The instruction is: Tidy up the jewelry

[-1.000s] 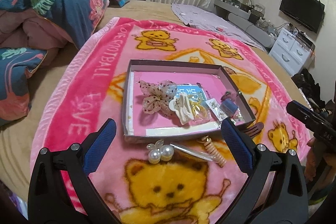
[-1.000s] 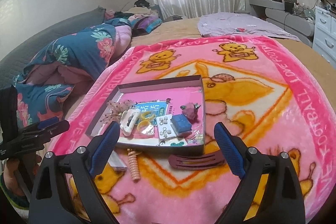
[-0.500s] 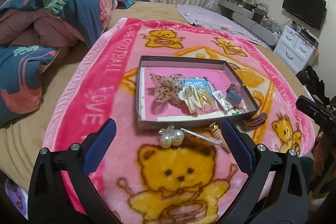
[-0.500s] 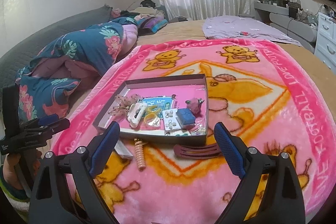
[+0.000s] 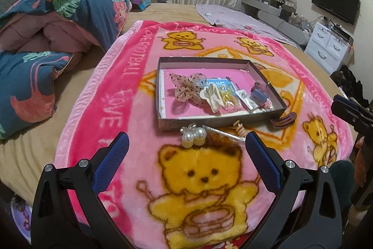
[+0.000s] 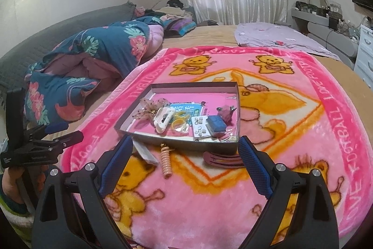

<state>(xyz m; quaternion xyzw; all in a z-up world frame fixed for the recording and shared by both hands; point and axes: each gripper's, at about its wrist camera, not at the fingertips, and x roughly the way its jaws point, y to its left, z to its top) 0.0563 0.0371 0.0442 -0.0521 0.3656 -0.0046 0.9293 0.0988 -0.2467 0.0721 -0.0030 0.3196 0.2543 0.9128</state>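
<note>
Jewelry tray (image 5: pixel 167 123) on pink blanket (image 5: pixel 112 113) atop bed; pearl clip (image 5: pixel 193 135), spiral tie (image 6: pixel 166 161), maroon clip (image 6: pixel 221 158) outside. Left tongs (image 5: pixel 186 151), right tongs (image 6: pixel 184 156) pulled back, spread, empty; nothing gathered yet.

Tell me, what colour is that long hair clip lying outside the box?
Dark maroon hair clip; the right wrist view shows it best.

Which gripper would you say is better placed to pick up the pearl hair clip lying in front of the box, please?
Probably the left gripper: open and empty, its fingers frame the pearl hair clip straight ahead. The right gripper, also open, faces the dark red clip and spiral hair tie instead.
</note>
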